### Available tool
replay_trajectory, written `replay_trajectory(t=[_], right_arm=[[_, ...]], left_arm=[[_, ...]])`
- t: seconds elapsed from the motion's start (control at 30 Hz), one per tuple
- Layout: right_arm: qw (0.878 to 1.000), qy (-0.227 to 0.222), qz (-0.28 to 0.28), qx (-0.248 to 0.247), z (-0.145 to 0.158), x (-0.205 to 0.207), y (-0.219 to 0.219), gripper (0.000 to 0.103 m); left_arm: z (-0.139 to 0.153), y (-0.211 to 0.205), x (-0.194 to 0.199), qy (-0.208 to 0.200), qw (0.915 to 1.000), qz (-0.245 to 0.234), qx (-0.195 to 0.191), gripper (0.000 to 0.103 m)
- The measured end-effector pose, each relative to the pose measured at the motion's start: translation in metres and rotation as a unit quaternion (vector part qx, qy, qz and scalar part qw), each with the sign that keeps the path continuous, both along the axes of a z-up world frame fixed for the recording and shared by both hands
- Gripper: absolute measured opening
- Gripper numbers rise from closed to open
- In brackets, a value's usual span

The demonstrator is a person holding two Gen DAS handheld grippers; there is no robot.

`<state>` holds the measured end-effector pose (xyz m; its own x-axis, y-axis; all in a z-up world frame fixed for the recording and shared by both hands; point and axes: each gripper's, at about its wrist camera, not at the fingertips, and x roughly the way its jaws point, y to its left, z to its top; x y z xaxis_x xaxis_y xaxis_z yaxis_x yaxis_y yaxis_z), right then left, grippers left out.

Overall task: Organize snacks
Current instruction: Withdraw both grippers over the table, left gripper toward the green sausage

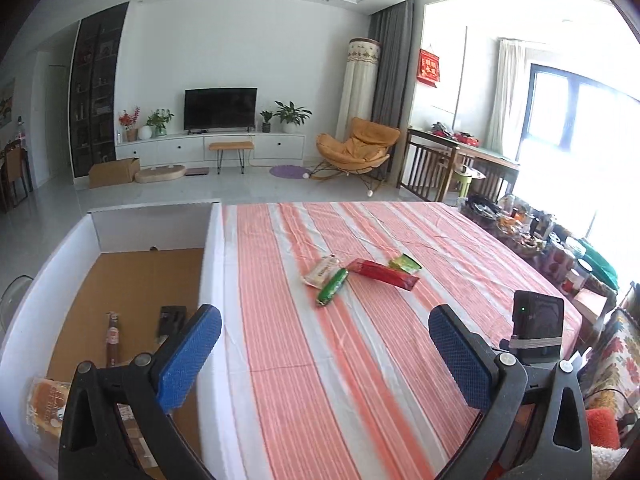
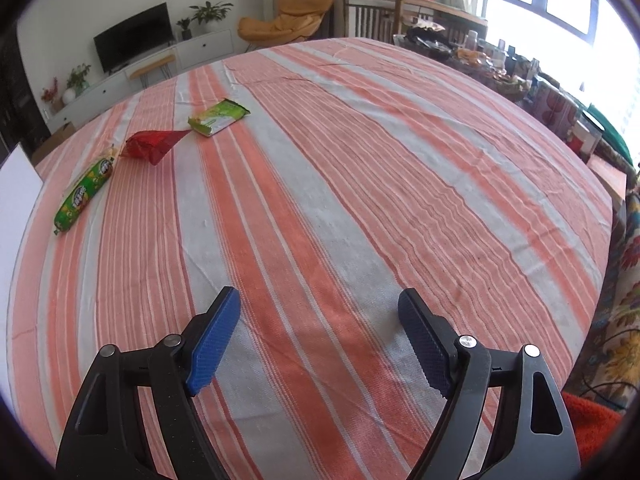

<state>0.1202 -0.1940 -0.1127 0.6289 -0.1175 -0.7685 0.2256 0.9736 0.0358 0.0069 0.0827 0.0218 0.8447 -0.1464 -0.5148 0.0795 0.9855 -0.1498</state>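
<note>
1. We see wide bare striped cloth point(image 2: 360, 200) ahead of both grippers, free to cross.
2. Four snack packets point(image 1: 360, 276) cluster mid-table, touching or overlapping.
3. The white box wall point(image 1: 210, 280) stands along the table's left edge.
4. Crowded jars and containers point(image 1: 532, 236) line the right edge.

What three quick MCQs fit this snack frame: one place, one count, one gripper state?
1. Where does the white box sit?
A. left of the striped tablecloth
B. on the cloth
C. by the window

2. How many snack packs lie on the cloth?
A. two
B. four
C. six

3. What does the left gripper hold?
A. green tube snack
B. red pack
C. nothing

Key: 1 A, box wall borders the cloth's left edge; 2 B, left wrist view shows four; 3 C, jaws open, empty.
</note>
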Motion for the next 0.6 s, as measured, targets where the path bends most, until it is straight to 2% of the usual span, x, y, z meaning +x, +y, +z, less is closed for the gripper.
replay_trajectory(t=[0.1, 0.17, 0.27, 0.4, 0.6], right_arm=[[0.999, -0.041, -0.022, -0.004, 0.015, -0.012, -0.007, 0.084], [0.998, -0.05, -0.03, 0.007, 0.018, -0.015, -0.013, 0.084], [0.997, -0.049, -0.056, 0.034, 0.017, -0.016, -0.028, 0.084], [0.994, -0.035, -0.081, 0.07, 0.01, -0.012, -0.043, 0.084], [0.995, -0.024, -0.07, 0.069, 0.006, -0.008, -0.039, 0.084]], left_arm=[[-0.02, -0.053, 0.029, 0.06, 0.9961, -0.063, -0.012, 0.103], [-0.041, -0.082, 0.05, 0.098, 0.9922, -0.077, -0.002, 0.103], [-0.075, -0.098, 0.076, 0.146, 0.988, -0.051, 0.002, 0.103], [-0.119, -0.1, 0.099, 0.198, 0.98, -0.018, 0.002, 0.103], [-0.161, -0.102, 0.114, 0.225, 0.9735, 0.008, 0.037, 0.103]])
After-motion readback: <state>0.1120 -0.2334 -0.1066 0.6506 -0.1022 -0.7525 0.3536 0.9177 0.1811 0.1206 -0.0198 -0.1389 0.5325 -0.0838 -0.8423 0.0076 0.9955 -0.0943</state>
